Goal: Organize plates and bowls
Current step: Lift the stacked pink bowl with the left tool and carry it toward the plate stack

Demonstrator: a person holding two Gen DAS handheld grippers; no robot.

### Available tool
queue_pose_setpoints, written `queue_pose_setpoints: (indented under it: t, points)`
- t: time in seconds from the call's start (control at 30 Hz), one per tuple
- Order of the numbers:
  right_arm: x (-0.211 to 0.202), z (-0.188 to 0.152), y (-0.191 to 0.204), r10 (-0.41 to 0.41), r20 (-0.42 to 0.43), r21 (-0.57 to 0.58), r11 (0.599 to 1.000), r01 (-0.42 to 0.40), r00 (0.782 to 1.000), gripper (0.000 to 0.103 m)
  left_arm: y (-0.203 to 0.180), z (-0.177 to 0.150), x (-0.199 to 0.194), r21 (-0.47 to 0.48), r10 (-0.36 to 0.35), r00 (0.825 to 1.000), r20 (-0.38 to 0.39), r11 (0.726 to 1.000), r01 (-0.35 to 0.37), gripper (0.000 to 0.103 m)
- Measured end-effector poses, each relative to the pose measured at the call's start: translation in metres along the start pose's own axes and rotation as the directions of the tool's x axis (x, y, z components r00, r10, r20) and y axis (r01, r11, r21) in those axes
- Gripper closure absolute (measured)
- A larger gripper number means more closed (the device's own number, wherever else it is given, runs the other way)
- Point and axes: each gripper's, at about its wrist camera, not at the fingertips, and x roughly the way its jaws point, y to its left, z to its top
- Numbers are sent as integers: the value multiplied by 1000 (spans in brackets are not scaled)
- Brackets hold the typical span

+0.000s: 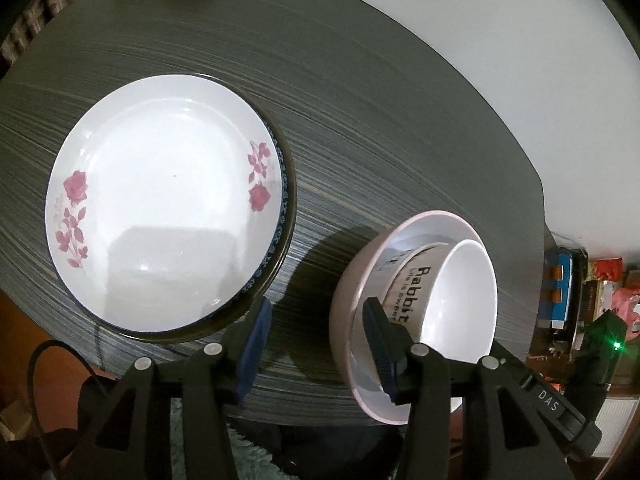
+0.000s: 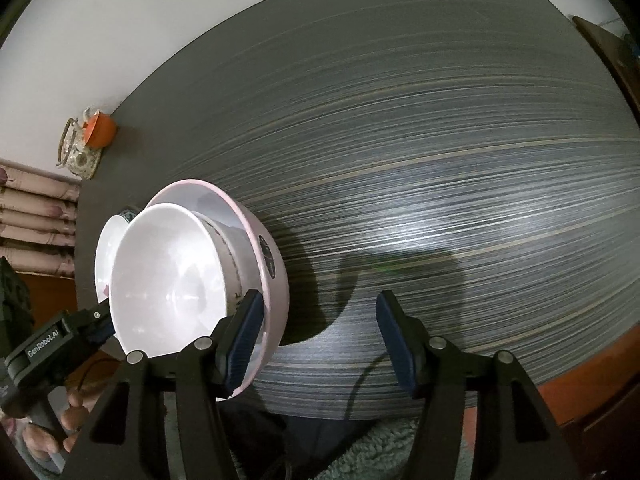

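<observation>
A pink bowl [image 1: 344, 300] [image 2: 276, 280] with a white "Rabbit" bowl [image 1: 460, 300] [image 2: 168, 280] nested in it stands near the table's front edge. My left gripper [image 1: 316, 312] is open. Its right finger [image 1: 380, 344] is inside the pink bowl, and its left finger [image 1: 254, 344] is outside, clear of the wall. My right gripper [image 2: 320, 300] is open too. Its left finger [image 2: 242, 340] reaches over the pink rim and its right finger [image 2: 396, 344] hangs over bare table. Left of the bowls, a white plate with pink flowers [image 1: 168, 208] lies on a dark-rimmed plate [image 1: 286, 216].
The dark striped table [image 2: 440, 160] stretches far behind and to the right of the bowls. An orange cup [image 2: 98, 130] and a floral holder [image 2: 78, 152] stand at its far corner. A person's hand [image 2: 72, 412] holds the left tool. Cluttered shelves [image 1: 592, 288] lie beyond the table's right edge.
</observation>
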Motion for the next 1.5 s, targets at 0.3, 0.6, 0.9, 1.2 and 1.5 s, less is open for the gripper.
queue_pose_setpoints:
  t: [0.3,0.6,0.9,1.2,1.5]
  points:
    - [10,2,4,-16,-7,-8,1000,16,1000,49,-3,0,2,14,9,1000,7,1000,-9,60]
    - [17,8,7,-9,-25,-19,1000,9,1000,61,-2,1,10,31,-13,1000,-16,999,14,84]
    - [16,11,7,-10,-6,-29,1000,10,1000,72,-13,7,15,54,-26,1000,-7,998,26,89]
    - [14,19,10,-40,31,-36,999,41,999,84,-15,8,16,84,-41,999,5,996,41,92]
    - [14,21,14,-25,35,-46,999,26,999,93,-14,3,16,90,-55,998,24,995,52,92]
